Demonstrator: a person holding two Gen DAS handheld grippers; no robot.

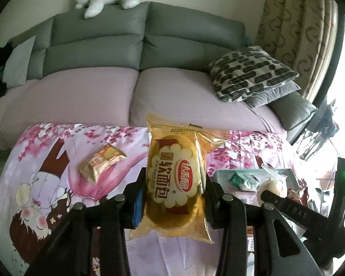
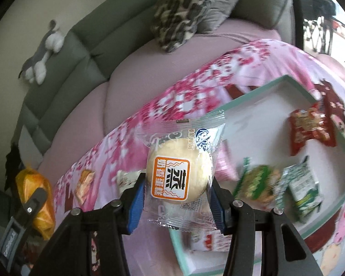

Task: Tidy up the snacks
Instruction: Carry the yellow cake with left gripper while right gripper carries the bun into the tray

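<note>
Jaws of the left gripper [image 1: 172,197] are clenched on a yellow bread packet [image 1: 175,179], held clear above the floral surface [image 1: 57,151]. Those of the right gripper [image 2: 177,197] grasp a clear-wrapped steamed cake [image 2: 179,172] near the corner of the teal tray [image 2: 273,85]. Both wrappers are slick, air-filled film pinched at the sides, so a quick swing could let either slide out. Crowded packets in the tray, like the green snack [image 2: 257,181], could get shoved aside on placing.
</note>
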